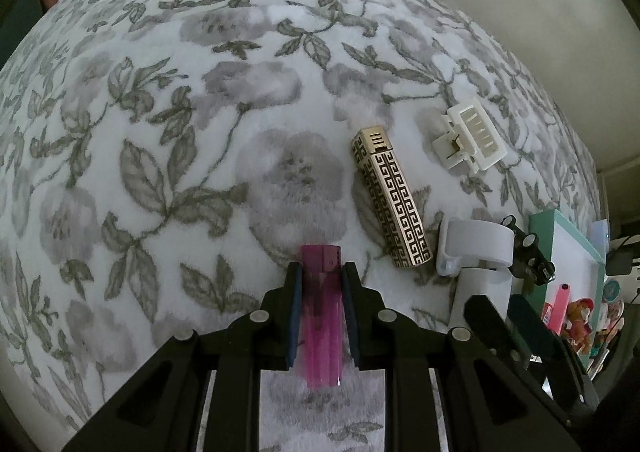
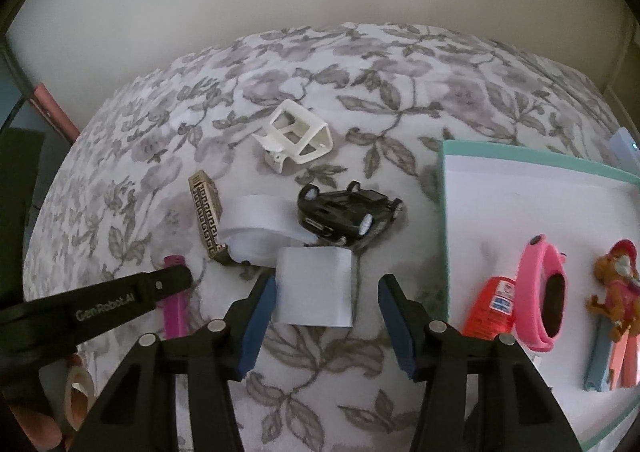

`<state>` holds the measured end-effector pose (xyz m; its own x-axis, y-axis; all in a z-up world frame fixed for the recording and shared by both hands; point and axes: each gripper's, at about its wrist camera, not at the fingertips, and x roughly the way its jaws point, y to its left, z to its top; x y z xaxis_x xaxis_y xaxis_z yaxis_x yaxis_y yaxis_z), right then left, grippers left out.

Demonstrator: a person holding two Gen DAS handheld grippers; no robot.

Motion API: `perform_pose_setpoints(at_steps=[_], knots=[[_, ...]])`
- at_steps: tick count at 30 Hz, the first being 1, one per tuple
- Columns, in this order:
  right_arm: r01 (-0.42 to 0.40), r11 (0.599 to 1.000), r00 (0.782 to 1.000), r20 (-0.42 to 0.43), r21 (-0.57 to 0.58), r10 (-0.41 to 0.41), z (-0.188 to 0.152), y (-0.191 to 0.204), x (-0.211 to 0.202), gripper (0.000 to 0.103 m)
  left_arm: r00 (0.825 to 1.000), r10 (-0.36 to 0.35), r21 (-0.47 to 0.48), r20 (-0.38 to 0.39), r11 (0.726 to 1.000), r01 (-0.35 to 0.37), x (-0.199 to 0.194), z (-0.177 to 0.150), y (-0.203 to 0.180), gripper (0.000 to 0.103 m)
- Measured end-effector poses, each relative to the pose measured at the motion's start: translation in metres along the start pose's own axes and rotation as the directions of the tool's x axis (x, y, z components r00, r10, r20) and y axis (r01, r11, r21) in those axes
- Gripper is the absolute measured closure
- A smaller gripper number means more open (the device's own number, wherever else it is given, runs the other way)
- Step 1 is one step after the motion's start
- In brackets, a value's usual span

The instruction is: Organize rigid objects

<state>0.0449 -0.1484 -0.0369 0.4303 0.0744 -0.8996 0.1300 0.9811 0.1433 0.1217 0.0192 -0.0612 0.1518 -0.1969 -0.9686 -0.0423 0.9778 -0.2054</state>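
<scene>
My left tongs (image 1: 320, 316) pinch a pink lighter (image 1: 322, 316) lengthwise, its cap pointing to 12 o'clock above the flowered cloth (image 1: 160, 132). My right tongs (image 2: 328, 316) stand spread over the same cloth; a white clip (image 2: 316, 284) lies between the pads, touching the left one only, if at all, with a clear gap to the right pad. From the right wrist view, the lighter and left tongs appear at 9 o'clock. Beyond the white clip, at 11 o'clock, lies a gold patterned lighter (image 2: 206, 216), and just beside it a white band (image 2: 256, 228) of the same clip. At 12 o'clock a black toy car (image 2: 348, 214) rests on its side, touching the clip's far end. Farther still, at 12 o'clock, a white hair claw (image 2: 298, 136) sits apart. At 3 o'clock a tray (image 2: 520, 160) with a green rim holds a red bottle (image 2: 490, 308), a pink wristband (image 2: 544, 292) and a small figure (image 2: 616, 284).
</scene>
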Motion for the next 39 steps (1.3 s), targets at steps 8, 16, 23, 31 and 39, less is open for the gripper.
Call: perform_pose_setpoints(at_steps=[8, 16, 23, 31, 39], knots=[[0.027, 0.999, 0.999, -0.031, -0.045, -0.029, -0.003, 0.008, 0.016, 0.05, 1.0, 0.025, 0.022, 0.018, 0.999, -0.025, -0.002, -0.004, -0.01, 0.083], [0.06, 0.995, 0.998, -0.022, -0.086, -0.063, -0.006, 0.013, 0.016, 0.053, 0.999, 0.037, 0.039, 0.026, 0.998, -0.038, -0.001, -0.004, -0.017, 0.083], [0.072, 0.994, 0.997, -0.027, -0.083, -0.074, -0.005, 0.013, 0.014, 0.058, 1.0, 0.022, 0.036, 0.02, 0.999, -0.022, -0.002, -0.006, -0.012, 0.083], [0.048, 0.996, 0.999, -0.018, -0.072, -0.049, -0.008, 0.011, 0.0, 0.058, 0.997, 0.006, 0.037, 0.071, 0.999, -0.009, -0.029, -0.01, -0.014, 0.083], [0.037, 0.996, 0.999, 0.007, -0.075, -0.036, -0.012, 0.015, -0.02, 0.058, 0.99, -0.006, 0.058, 0.139, 0.998, -0.002, -0.061, -0.017, -0.017, 0.085]])
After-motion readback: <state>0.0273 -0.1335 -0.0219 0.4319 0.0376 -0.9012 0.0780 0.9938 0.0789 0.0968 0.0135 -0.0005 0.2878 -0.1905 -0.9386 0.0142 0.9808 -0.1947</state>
